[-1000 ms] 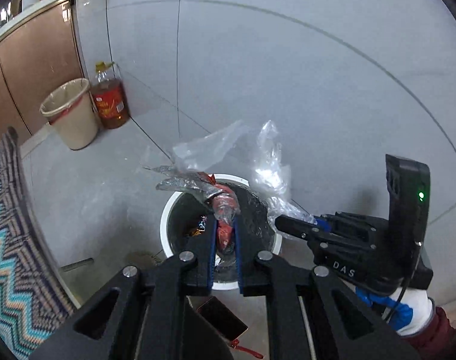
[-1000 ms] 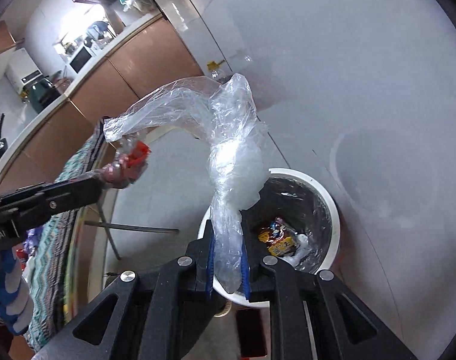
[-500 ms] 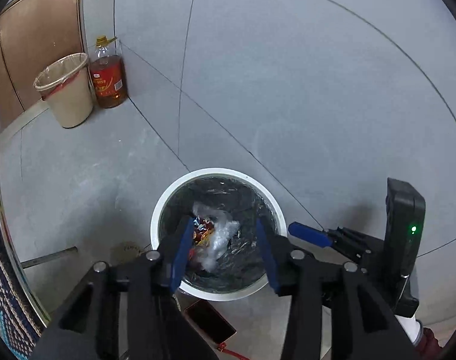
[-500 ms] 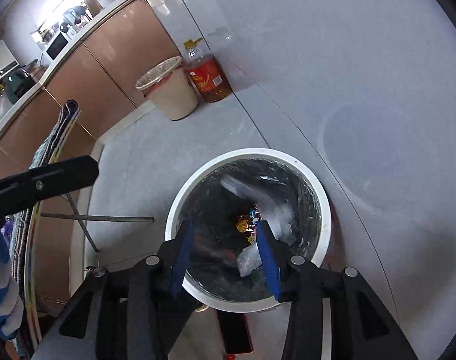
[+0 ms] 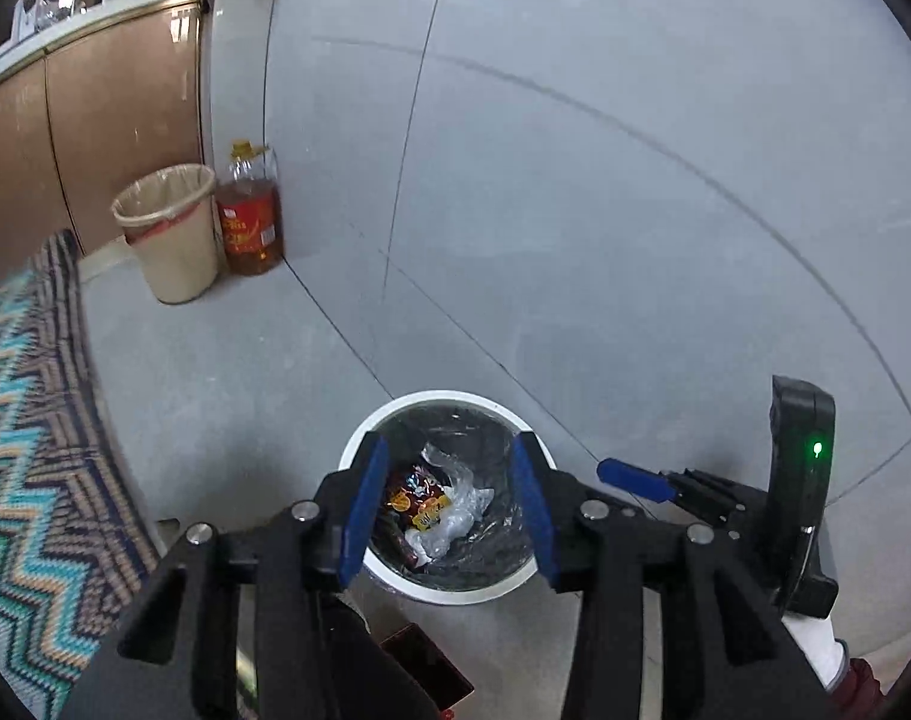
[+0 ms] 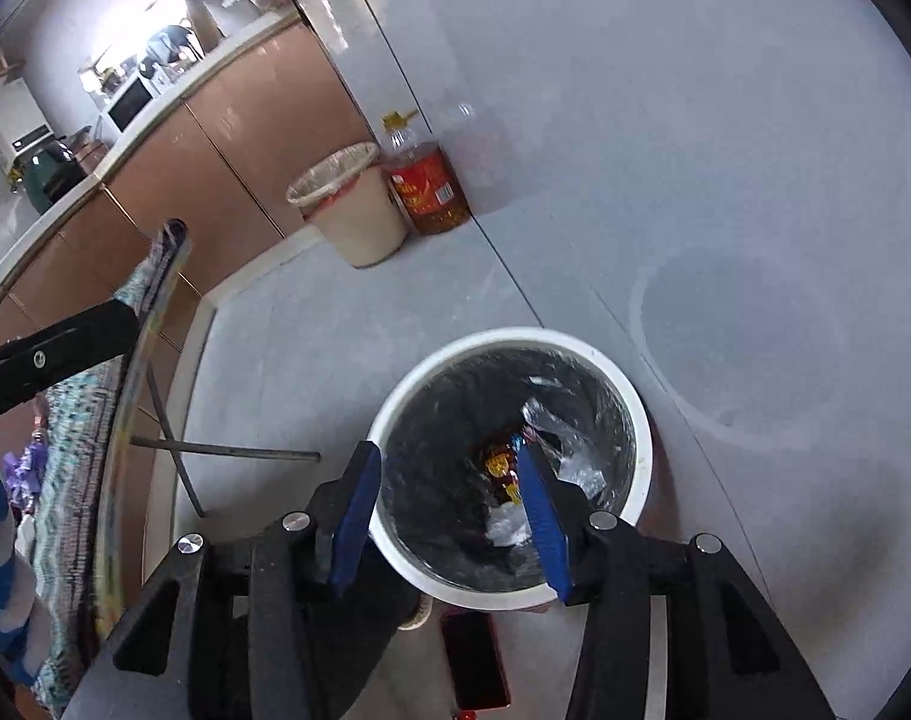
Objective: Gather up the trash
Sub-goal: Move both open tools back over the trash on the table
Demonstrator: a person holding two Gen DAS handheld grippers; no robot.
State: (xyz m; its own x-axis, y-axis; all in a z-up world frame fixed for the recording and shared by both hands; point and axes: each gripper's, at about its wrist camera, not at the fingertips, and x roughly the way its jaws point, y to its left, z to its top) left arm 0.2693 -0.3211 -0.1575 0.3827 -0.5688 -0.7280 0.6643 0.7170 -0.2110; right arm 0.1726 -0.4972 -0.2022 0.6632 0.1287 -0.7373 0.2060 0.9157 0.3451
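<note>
Clear crumpled plastic [image 5: 455, 510] lies with a red wrapper [image 5: 413, 495] at the bottom of the upright white bin [image 5: 443, 399], directly below the empty, wide-apart left gripper [image 5: 449, 504] and right gripper [image 6: 449, 510]; its long axis is unclear.

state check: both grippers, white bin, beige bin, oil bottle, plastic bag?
left gripper: jaws open, empty, above the white bin
right gripper: jaws open, empty, above the white bin
white bin: upright, black liner, trash inside
plastic bag: crumpled in the white bin among wrappers
beige bin: upright, lined
oil bottle: upright, capped, beside the beige bin
</note>
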